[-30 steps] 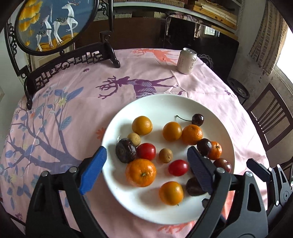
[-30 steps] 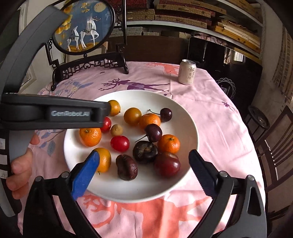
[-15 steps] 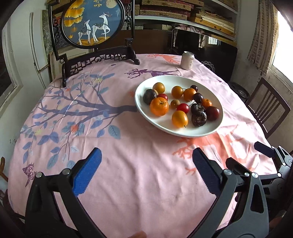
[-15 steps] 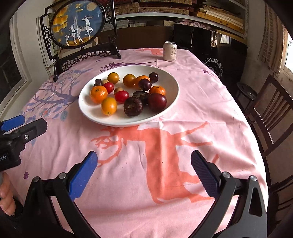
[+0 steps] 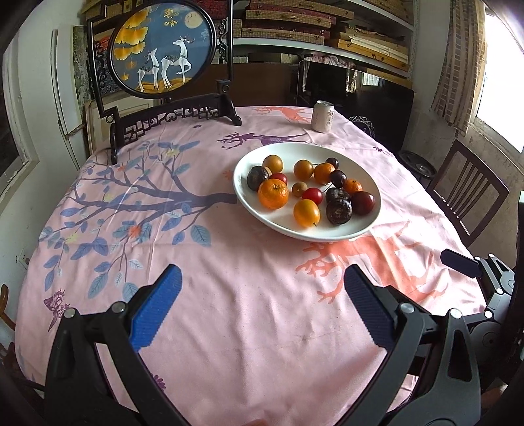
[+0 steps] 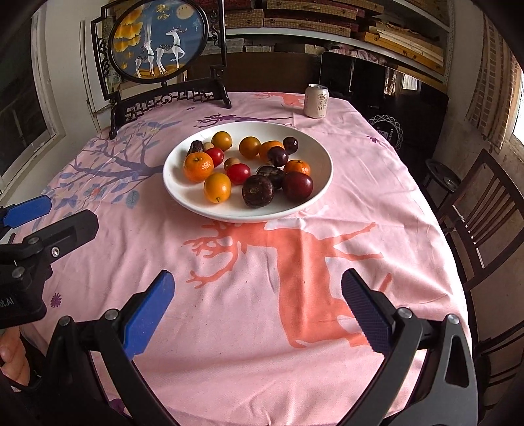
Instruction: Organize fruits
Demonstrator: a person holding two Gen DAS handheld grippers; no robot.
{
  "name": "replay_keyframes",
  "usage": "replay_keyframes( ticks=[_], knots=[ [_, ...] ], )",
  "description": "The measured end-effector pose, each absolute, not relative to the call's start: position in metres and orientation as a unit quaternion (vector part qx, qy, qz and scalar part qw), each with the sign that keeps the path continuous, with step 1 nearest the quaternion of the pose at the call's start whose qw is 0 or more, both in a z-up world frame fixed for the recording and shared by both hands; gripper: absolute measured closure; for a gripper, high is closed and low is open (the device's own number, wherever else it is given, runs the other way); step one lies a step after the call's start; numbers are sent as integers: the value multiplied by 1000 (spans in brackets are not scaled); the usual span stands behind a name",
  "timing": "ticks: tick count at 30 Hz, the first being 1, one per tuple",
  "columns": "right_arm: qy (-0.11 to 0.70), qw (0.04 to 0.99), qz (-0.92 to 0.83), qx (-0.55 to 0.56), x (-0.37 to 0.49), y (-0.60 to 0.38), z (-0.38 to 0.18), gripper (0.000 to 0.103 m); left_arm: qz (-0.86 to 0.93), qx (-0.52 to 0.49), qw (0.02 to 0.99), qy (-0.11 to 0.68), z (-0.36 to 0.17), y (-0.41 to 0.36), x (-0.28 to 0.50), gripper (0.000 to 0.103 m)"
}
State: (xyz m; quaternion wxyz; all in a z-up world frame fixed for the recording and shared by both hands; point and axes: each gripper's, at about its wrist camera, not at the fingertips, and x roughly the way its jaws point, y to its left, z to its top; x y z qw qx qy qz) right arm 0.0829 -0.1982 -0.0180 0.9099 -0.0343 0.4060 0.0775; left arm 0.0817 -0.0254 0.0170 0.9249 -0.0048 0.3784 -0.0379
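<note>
A pink tablecloth (image 5: 229,311) printed with a blue-leafed tree at left and coral and purple deer toward the right covers a round table in a cluttered room. At the far left edge of the table stands a dark carved screen (image 5: 163,49) framing a round picture of two white deer on blue; behind it run shelves (image 5: 327,23) stacked with flat boxes. A pale drink can (image 5: 323,116) sits upright near the far rim, and a dark wooden chair (image 5: 468,193) stands off the table's right side beside a bright window.

The white plate (image 5: 327,231) rests right of centre in the left wrist view, holding all the fruit: a large mandarin (image 5: 273,194) on the left side with a wrinkled dark passion fruit (image 5: 256,177) touching it behind, red cherry tomatoes (image 5: 312,195) in the middle, a smooth orange fruit (image 5: 306,213) at the front, and a dark plum (image 5: 363,202) on the right.

The left gripper (image 5: 262,308) hovers low over bare cloth at the near edge, its blue-padded jaws spread wide and holding nothing, the plate well ahead and slightly right of it. The right gripper (image 6: 257,303) hangs likewise over the coral deer print, jaws apart and empty, the plate well beyond and a little left.
</note>
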Motion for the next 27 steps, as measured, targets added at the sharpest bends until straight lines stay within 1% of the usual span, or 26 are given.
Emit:
replay_keyframes(
  ticks=[27],
  knots=[
    [403, 911, 82, -35, 82, -195, -14, 1, -46, -3, 922, 384, 15, -25, 84, 2]
  ],
)
